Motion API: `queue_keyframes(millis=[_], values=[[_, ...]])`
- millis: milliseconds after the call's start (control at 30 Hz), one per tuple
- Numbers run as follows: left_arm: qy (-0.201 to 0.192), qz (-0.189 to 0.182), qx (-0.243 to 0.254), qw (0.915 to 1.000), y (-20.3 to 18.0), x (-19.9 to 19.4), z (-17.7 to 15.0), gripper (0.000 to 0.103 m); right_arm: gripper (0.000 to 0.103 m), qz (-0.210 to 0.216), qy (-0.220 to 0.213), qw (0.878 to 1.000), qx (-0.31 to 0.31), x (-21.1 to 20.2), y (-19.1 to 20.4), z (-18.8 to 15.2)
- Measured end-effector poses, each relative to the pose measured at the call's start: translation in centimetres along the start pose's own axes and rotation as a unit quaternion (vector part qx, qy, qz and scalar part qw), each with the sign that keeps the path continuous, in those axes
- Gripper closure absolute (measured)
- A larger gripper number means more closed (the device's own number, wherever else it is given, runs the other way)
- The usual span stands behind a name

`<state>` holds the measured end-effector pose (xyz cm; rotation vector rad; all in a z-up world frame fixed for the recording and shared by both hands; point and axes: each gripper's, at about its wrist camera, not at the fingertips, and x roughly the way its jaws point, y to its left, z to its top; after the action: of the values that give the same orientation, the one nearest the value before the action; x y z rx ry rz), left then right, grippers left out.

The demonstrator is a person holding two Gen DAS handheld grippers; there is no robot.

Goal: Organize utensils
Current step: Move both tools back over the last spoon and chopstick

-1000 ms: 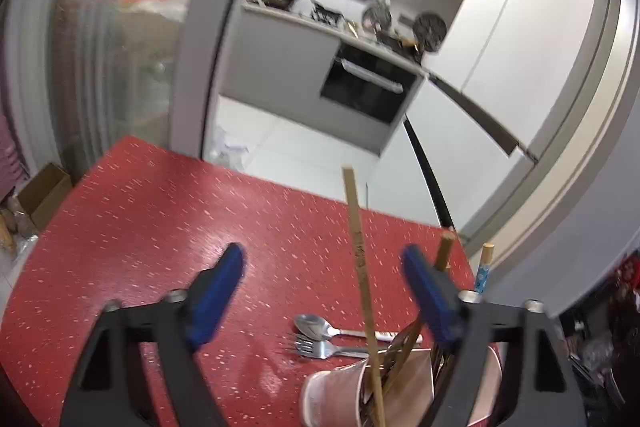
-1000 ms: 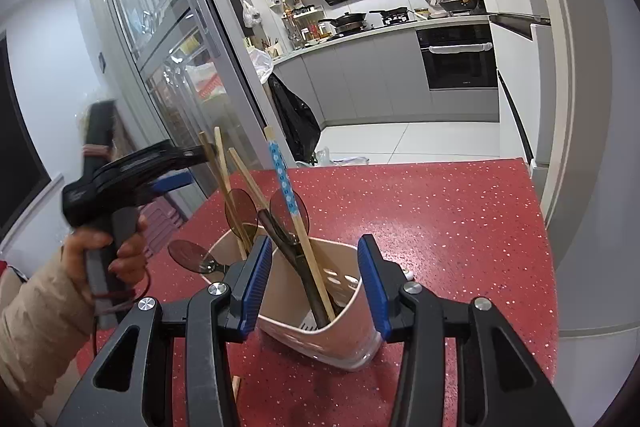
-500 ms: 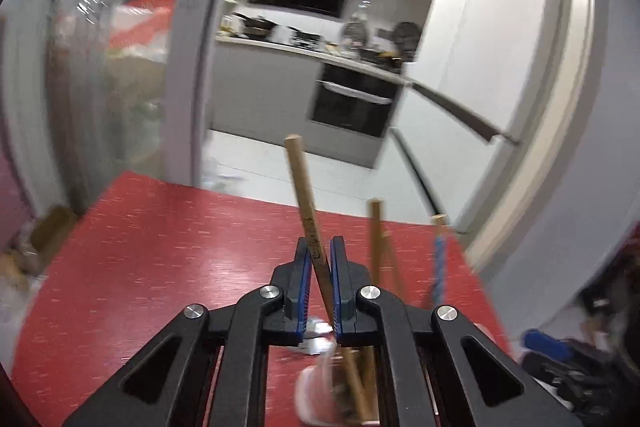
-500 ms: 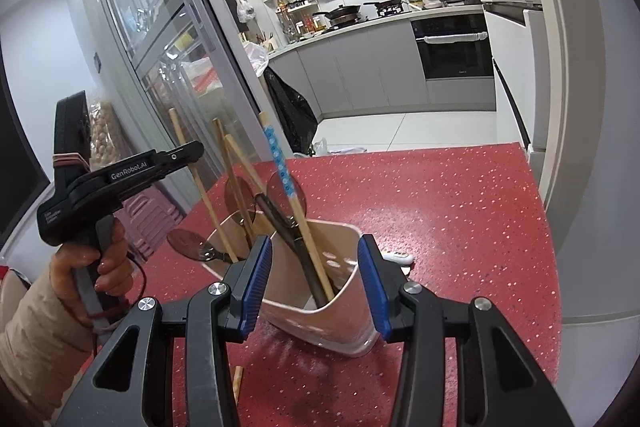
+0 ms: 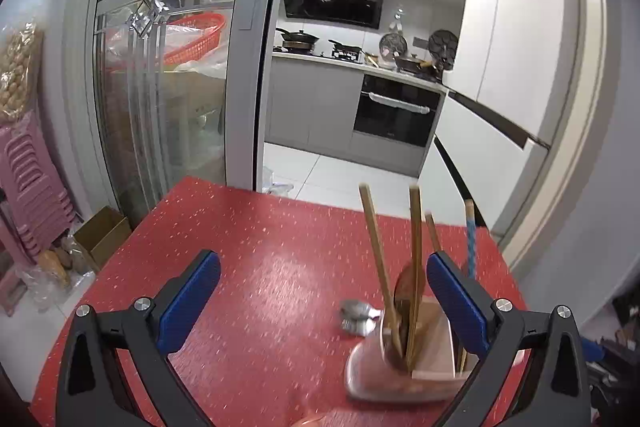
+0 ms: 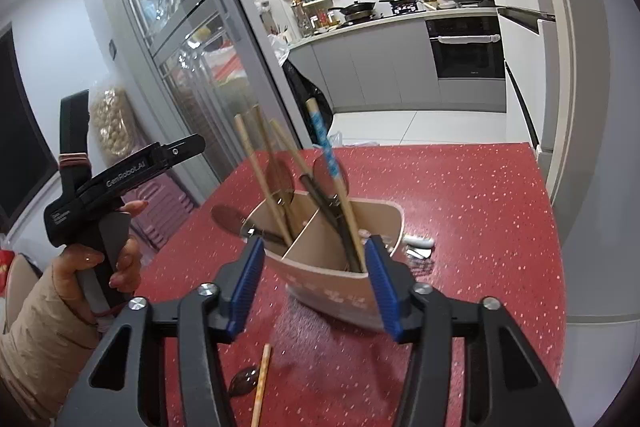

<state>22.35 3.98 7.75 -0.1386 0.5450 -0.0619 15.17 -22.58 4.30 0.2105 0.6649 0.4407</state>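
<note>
Sitting on the red table (image 6: 460,187) is a pink holder (image 6: 340,267) with a wall down the middle, and most of the utensils are already in it, so I think the job is more than half done. One side of the holder has plain wooden chopsticks (image 6: 260,179) and a dark spoon (image 6: 226,217) that leans out over the rim. The other side has a chopstick with a blue dotted top (image 6: 324,143) and a dark-handled tool; I cannot tell what kind it is. The left tongs (image 5: 320,299) are wide open and hold nothing. They hover above the table, and the holder shows low between them, close to the right-hand finger. The right tongs (image 6: 316,281) are open too, with a blue pad on each side of the holder, but I cannot tell if the pads touch it. Some things are left out. A metal spoon and fork (image 5: 358,315) lie on the table just behind the holder. One more wooden chopstick (image 6: 261,383) and a small dark spoon (image 6: 242,385) lie on the table near the right tongs. I think those go in next.
</note>
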Motion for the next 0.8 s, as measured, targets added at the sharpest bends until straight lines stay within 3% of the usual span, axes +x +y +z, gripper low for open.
queue_keyframes(millis=[100, 200, 533, 800], values=[[0.017, 0.008, 0.019, 0.9996, 0.1, -1.4, -2.0, 0.000, 0.040, -0.010, 0.025, 1.000, -0.004, 0.2, 0.8, -1.2], [0.048, -0.007, 0.030, 0.9984, 0.1, -2.3, -4.9, 0.000, 0.040, -0.019, 0.064, 0.998, 0.002, 1.0, 1.3, -3.1], [0.161, -0.012, 0.061, 0.9851, 0.4, -4.9, -17.5, 0.000, 0.040, -0.021, 0.182, 0.983, 0.004, 3.7, 3.5, -10.9], [0.207, -0.014, 0.047, 0.9770, 1.4, -5.6, -22.0, 0.000, 0.040, -0.036, 0.230, 0.973, 0.001, 4.7, 4.3, -14.2]])
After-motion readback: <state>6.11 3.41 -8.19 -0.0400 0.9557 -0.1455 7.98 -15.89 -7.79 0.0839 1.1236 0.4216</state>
